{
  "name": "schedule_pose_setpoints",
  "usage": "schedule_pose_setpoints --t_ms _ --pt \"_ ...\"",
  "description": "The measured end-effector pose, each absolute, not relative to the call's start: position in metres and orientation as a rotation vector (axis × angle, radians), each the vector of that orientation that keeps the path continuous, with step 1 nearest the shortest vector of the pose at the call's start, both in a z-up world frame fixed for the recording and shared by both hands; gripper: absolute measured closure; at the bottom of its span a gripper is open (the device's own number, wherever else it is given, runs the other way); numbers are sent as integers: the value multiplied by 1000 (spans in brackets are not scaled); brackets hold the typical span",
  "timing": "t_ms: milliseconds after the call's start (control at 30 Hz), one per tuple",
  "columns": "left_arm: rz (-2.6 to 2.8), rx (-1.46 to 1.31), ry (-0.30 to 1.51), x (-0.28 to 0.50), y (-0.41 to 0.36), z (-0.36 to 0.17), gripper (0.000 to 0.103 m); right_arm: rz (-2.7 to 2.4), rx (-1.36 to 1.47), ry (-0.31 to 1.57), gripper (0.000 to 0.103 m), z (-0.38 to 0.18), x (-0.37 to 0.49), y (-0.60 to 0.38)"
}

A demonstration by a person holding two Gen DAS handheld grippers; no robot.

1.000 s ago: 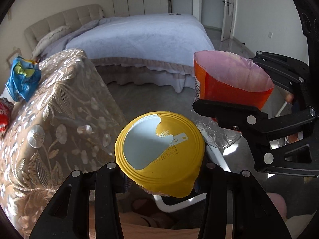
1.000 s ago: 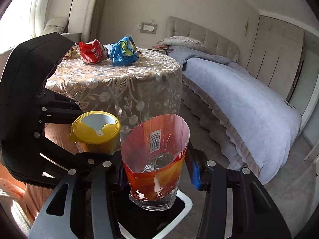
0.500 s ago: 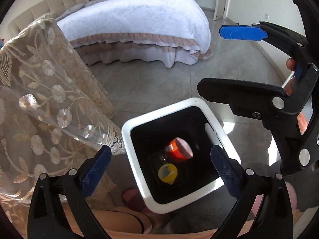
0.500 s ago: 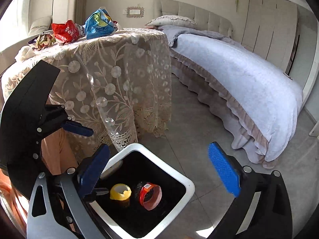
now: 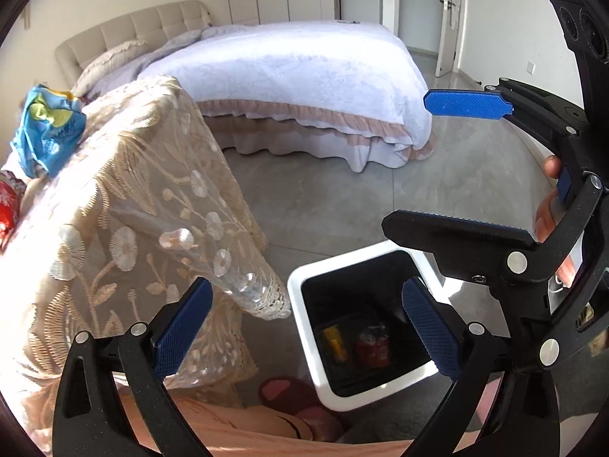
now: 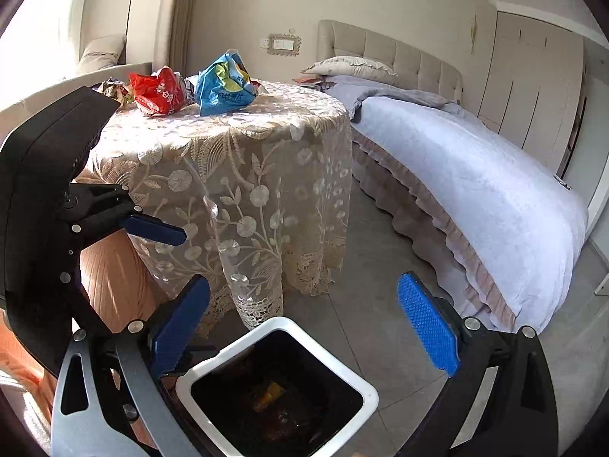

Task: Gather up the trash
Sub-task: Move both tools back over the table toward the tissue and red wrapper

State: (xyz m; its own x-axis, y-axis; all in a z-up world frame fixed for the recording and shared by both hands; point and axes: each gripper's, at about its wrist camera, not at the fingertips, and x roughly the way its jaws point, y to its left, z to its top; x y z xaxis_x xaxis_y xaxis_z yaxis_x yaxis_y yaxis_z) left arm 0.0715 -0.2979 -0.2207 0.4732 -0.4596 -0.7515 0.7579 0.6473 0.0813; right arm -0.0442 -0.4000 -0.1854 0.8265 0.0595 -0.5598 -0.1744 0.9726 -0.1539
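Both grippers empty above the bin, wrappers waiting on the table.

My left gripper [image 5: 304,333] and right gripper [image 6: 304,327] stand fully spread, holding nothing, over the white bin [image 6: 354,377]. The red wrapper [image 6: 158,91] and blue wrapper [image 6: 224,85] lie side by side on the lace-covered table [image 6: 243,175]. I judge them light, crinkly and springy, so I'd pinch each across its bunched middle, where the slick film gives the pads most to bite.
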Motion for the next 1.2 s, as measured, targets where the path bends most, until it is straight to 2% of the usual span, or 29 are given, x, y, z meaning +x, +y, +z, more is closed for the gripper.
schedule_pose_setpoints --t_ms 500,1200 --pt "-596 451 548 66 -241 -146 5 242 -250 430 5 -122 -21 -338" --pt "-277 279 516 103 -115 -111 5 410 -284 343 5 -93 34 -236"
